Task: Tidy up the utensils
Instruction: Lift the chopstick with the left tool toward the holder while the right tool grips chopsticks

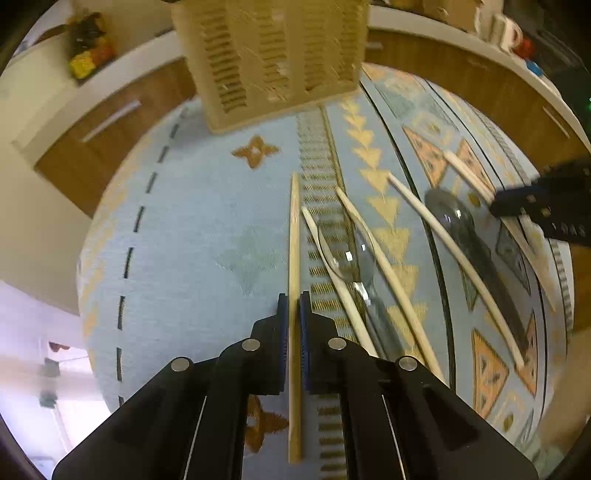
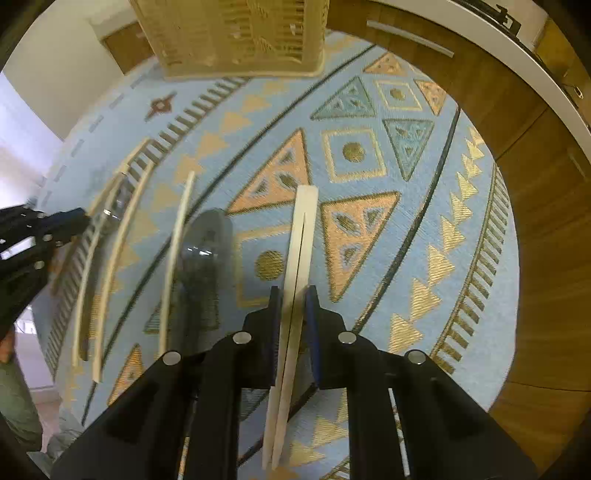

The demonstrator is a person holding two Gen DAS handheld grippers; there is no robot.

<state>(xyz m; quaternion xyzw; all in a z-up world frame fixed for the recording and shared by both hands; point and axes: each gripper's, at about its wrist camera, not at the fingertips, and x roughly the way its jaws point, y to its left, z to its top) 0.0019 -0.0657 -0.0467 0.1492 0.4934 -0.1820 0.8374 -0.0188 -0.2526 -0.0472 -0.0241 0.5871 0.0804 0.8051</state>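
Note:
My left gripper (image 1: 294, 302) is shut on a single wooden chopstick (image 1: 294, 240) that runs forward between its fingers above the patterned blue cloth (image 1: 207, 229). My right gripper (image 2: 293, 295) is shut on a joined pair of pale chopsticks (image 2: 303, 229). Several more pale chopsticks (image 1: 391, 273) and clear plastic spoons (image 1: 448, 216) lie on the cloth between the grippers. A beige slotted utensil basket (image 1: 273, 55) stands at the far edge; it also shows in the right wrist view (image 2: 236, 33). The right gripper shows at the right edge of the left wrist view (image 1: 546, 206).
Wooden cabinets (image 1: 107, 125) with a white counter (image 1: 122, 70) run behind the table. Mugs (image 1: 506, 29) and a fruit decoration (image 1: 88, 51) stand on the counter. The wooden table edge (image 2: 546, 258) shows to the right of the cloth.

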